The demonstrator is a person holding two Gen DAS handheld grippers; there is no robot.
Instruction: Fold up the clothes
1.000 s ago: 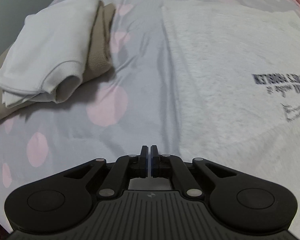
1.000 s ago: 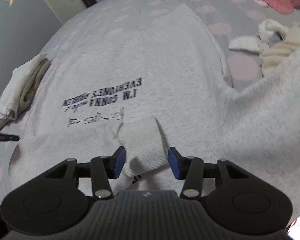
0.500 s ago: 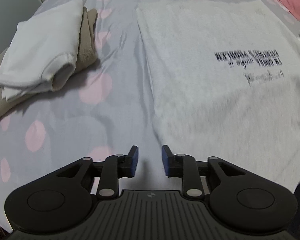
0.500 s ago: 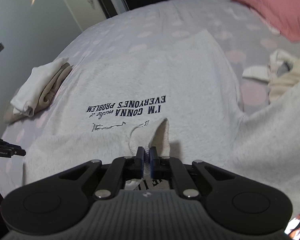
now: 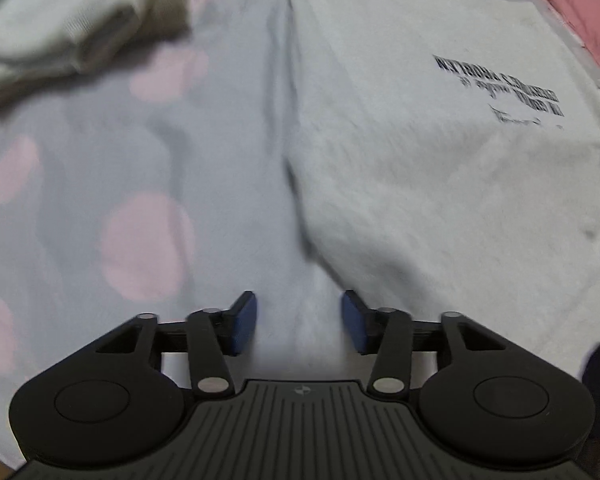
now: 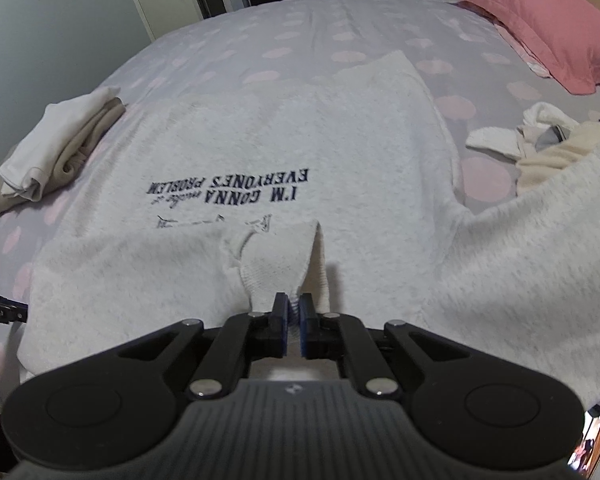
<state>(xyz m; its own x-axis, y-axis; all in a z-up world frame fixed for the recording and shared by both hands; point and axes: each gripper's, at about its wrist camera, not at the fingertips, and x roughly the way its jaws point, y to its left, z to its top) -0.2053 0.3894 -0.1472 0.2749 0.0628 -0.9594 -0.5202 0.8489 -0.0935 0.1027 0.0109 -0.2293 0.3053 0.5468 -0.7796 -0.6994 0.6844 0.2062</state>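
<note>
Sweatshirt [image 6: 300,152] lying spread on dotted bedsheet [image 6: 284,28], print upside down toward camera. Right gripper [image 6: 294,312] pinching ribbed cuff [image 6: 276,260] at near edge, fingers clamped together on it. Left gripper [image 5: 299,320] hovering over sheet just beside sweatshirt's left edge [image 5: 296,184], fingers standing apart, gripping nothing. Folded clothes [image 6: 52,148] sitting far left. Pink pillow [image 6: 540,20] lying far right.
</note>
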